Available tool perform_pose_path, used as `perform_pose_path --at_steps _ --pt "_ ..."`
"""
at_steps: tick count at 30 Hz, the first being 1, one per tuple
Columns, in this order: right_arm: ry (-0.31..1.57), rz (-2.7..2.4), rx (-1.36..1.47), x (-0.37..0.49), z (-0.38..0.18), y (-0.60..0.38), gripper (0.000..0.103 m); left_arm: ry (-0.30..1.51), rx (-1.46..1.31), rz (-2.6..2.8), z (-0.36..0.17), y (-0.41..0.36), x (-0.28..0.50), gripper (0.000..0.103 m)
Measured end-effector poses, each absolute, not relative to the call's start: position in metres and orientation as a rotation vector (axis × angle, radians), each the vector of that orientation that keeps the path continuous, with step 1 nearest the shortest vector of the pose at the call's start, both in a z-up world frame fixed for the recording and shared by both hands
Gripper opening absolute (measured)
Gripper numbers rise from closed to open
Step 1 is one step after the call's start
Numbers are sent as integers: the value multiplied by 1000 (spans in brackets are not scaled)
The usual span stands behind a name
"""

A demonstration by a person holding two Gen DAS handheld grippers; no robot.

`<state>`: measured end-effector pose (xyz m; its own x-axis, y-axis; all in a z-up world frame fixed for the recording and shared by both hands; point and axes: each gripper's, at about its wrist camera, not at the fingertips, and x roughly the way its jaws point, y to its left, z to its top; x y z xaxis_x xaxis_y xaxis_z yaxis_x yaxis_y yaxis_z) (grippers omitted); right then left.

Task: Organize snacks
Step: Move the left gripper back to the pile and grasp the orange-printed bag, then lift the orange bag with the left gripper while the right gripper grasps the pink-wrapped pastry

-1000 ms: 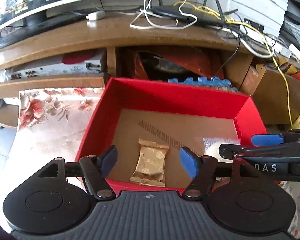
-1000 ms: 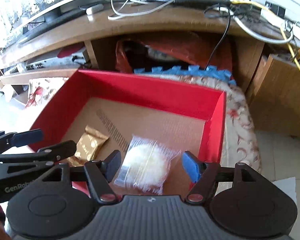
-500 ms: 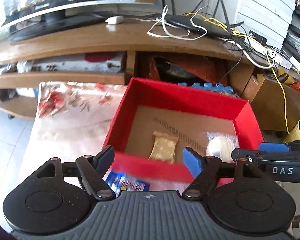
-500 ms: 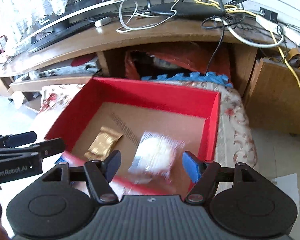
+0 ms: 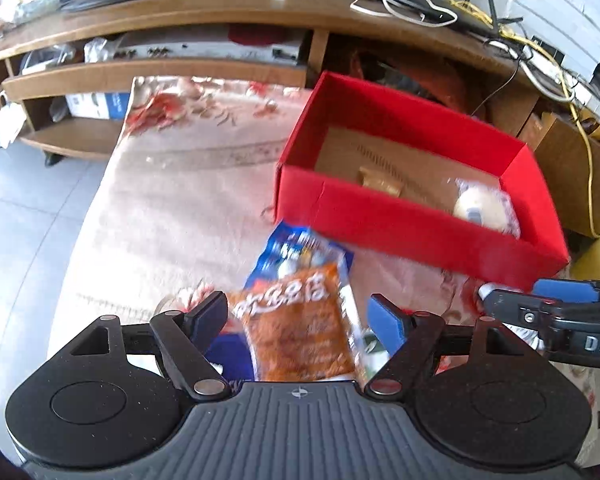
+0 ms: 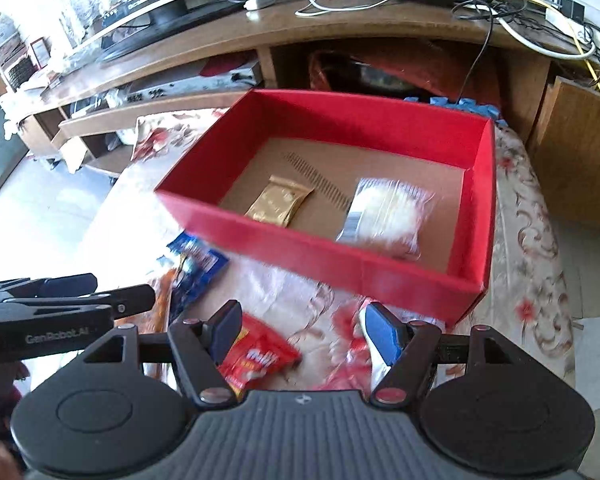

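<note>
Between the left gripper's (image 5: 298,314) spread jaws lies an orange-and-blue snack bag (image 5: 300,312), glossy and crinkled, flat on the floral cloth (image 5: 172,200); the pads are not touching it, and the jaws have just been opening. Right gripper (image 6: 300,330) is also spread and empty, over a shiny red packet (image 6: 260,356), with another blurred red wrapper just beside the right pad. Blue packet (image 6: 198,264) sits near the box's front wall. Further out, the red cardboard box (image 6: 340,256), rigid with a brown floor, holds two items: a gold foil packet (image 6: 280,202) and a clear-wrapped pale round snack (image 6: 388,212). My read: early on, two stowed, at least four still loose outside the box.
</note>
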<state>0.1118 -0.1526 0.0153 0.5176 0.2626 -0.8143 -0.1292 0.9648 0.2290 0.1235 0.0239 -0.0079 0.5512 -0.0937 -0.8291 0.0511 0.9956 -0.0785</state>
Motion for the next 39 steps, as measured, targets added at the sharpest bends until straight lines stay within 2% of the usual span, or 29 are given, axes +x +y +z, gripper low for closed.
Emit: perform_pose_path --at_steps 14,17,19,25,39 --pt "1040 260 133 101 5 -149 66 1094 -104 -32 -43 14 130 90" --pt "1053 256 131 101 2 -151 66 1098 -130 -20 -42 21 128 80" --pt "1062 253 129 100 0 -152 66 1096 -156 -22 -39 26 125 69" --pt "1078 243 124 95 -4 -153 66 1084 -133 -36 -36 26 118 62" --pt "1127 167 212 77 -16 -174 66 1055 -125 -79 -26 29 105 51"
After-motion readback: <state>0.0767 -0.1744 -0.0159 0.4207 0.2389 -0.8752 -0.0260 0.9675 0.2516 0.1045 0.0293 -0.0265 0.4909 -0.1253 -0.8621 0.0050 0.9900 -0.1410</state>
